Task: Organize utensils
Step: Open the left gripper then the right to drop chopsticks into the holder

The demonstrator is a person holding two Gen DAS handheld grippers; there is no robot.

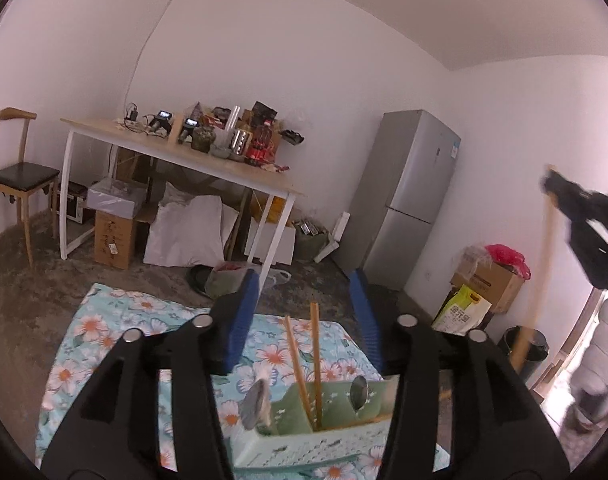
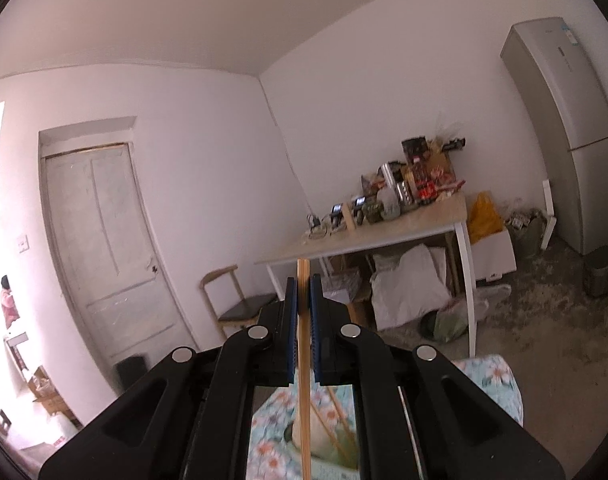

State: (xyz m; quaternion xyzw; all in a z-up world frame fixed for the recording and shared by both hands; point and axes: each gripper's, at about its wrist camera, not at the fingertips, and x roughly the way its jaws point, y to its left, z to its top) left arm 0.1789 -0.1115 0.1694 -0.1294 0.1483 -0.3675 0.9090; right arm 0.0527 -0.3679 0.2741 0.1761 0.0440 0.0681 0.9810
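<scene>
From the left wrist camera we see our left gripper (image 1: 308, 316) with its blue fingers (image 1: 240, 320) standing apart and nothing between them. Just below and ahead of them sits a pale green utensil holder (image 1: 304, 436) on a flowered cloth (image 1: 104, 320). Two wooden chopsticks (image 1: 310, 360) stand upright in one of its compartments, side by side and leaning a little. A metal spoon (image 1: 360, 394) rests bowl-up in the compartment to the right, and another spoon (image 1: 256, 404) leans at the holder's left end. Farther off are a cluttered desk (image 1: 192, 156), a chair (image 1: 16, 176) by the wall, a grey fridge (image 1: 408, 196) and cardboard boxes (image 1: 492, 280). At the right edge our right gripper (image 1: 576, 208) appears, blurred, raised above the holder with a long chopstick (image 1: 540, 264) hanging down from it.

From the right wrist camera we see the right gripper (image 2: 303, 308) with its fingers (image 2: 291, 320) closed tight on that single chopstick (image 2: 304, 380), which runs nearly upright between them, its top poking just above the fingertips. Below, partly hidden by the gripper, lie the flowered cloth (image 2: 492, 380) and part of the holder (image 2: 324, 436). Beyond are a white door (image 2: 104, 240), the desk (image 2: 384, 236), the chair (image 2: 232, 304) and the fridge (image 2: 568, 132).
</scene>
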